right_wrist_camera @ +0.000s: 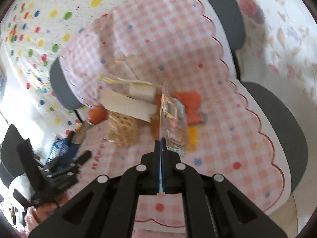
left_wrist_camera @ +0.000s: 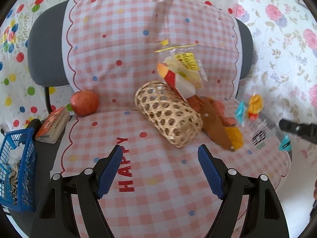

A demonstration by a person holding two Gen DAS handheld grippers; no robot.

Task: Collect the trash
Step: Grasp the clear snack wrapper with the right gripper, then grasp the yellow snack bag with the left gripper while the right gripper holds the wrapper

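Observation:
My right gripper (right_wrist_camera: 160,139) is shut on a clear plastic wrapper (right_wrist_camera: 172,117) with teal corners and a barcode, held in the air above the chair seat; it also shows blurred in the left wrist view (left_wrist_camera: 255,119). My left gripper (left_wrist_camera: 159,152) is open and empty, low over the pink checked cloth (left_wrist_camera: 138,178) in front of a wicker basket (left_wrist_camera: 168,115) lying on its side. A clear bag with a yellow label and a red-and-white carton (left_wrist_camera: 182,73) leans on the basket. A blue bin (left_wrist_camera: 15,168) with crumpled paper and scraps stands at the left.
A red apple (left_wrist_camera: 84,103) and a small book (left_wrist_camera: 53,125) sit at the seat's left. A brown and orange cloth glove (left_wrist_camera: 216,125) lies right of the basket. The grey chair back (left_wrist_camera: 45,45) rises behind. Patterned sheets hang around.

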